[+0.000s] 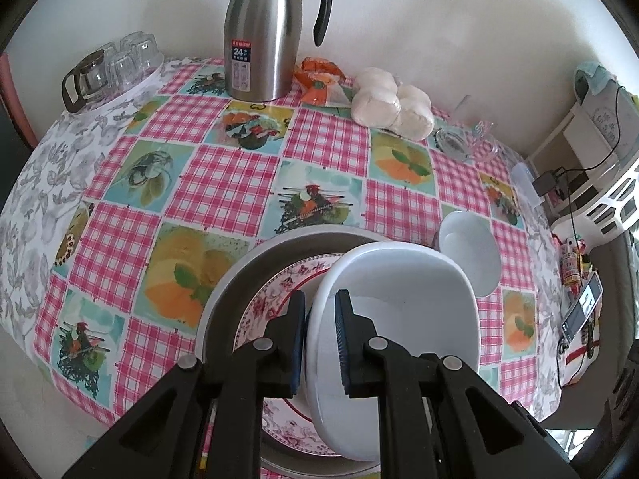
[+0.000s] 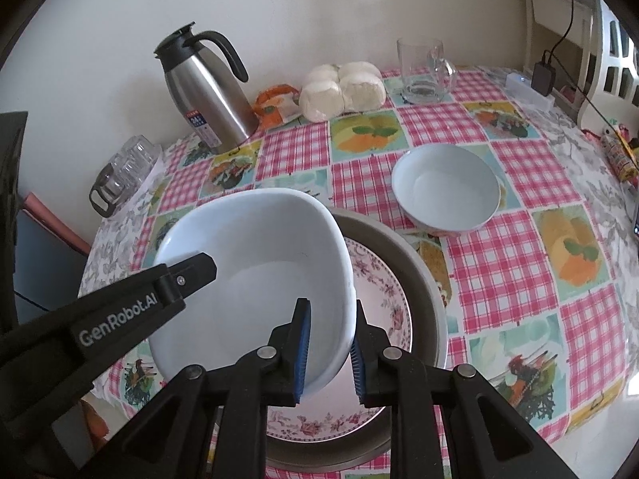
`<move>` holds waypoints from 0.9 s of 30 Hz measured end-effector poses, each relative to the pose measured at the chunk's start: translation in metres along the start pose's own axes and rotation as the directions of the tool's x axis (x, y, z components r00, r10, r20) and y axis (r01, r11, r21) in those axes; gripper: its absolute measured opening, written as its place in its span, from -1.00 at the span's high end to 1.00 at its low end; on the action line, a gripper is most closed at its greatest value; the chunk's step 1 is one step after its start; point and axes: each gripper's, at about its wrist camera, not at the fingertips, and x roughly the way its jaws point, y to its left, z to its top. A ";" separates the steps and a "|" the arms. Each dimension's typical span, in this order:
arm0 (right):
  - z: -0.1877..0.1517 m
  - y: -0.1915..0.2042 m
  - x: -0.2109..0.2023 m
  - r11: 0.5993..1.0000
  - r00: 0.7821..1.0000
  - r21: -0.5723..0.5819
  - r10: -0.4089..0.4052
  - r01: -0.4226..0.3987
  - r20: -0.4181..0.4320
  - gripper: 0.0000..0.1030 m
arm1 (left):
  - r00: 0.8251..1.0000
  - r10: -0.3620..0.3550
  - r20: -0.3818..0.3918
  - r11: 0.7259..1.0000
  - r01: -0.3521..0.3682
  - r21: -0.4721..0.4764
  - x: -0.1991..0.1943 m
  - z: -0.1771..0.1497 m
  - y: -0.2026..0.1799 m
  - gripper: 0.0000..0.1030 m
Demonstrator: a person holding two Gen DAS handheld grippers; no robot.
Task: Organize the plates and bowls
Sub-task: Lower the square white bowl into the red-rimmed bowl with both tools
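Table w/ pink-check cloth (image 1: 223, 183), 2 wrist views.

We see the left gripper (image 1: 321, 343) pinching the rim of a white squarish bowl (image 1: 399, 303): 1 pad outside the wall, 1 inside, jaws nearly together on it. From the right wrist view the same left gripper (image 2: 199, 269) comes in from 9 o'clock, its tip on the bowl's (image 2: 255, 275) left rim.

Right gripper (image 2: 329, 347) straddles the opposite rim at 6 o'clock of that view. Left pad sits inside the bowl against the wall; right pad outside, w/ a thin gap showing between it and the wall. We can't tell if it truly presses.

Bowl is tilted, held above a floral plate (image 2: 383, 279), which lies inside a bigger grey plate (image 2: 423, 275). Whether the bowl's base touches the floral plate we can't tell.

A 2nd white bowl (image 2: 445, 191) stands upright on the cloth at 1 o'clock of the stack, apart from it.

Far edge, 11 to 1 o'clock: steel thermos jug (image 2: 207, 95), orange packet (image 2: 275, 105), bagged white buns (image 2: 343, 90), glass mug (image 2: 423, 70). Upturned glasses (image 2: 127, 167) at 10 o'clock.
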 end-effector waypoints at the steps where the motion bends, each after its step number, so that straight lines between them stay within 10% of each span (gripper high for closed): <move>1: 0.000 0.000 0.000 1.000 1.000 -0.001 -0.001 0.001 -0.001 0.59 | 1.000 0.004 -0.002 1.000 -0.004 0.000 0.000 0.000 0.000 0.73; 23: 0.000 0.000 -0.007 1.000 1.000 0.009 0.014 -0.014 0.022 0.58 | 0.999 0.007 0.041 0.999 -0.006 -0.034 -0.011 0.006 0.008 0.57; 27: 0.002 -0.002 -0.014 1.000 0.999 0.017 0.009 -0.010 0.043 0.40 | 0.997 0.030 0.075 0.999 -0.028 -0.036 -0.019 0.006 0.009 0.13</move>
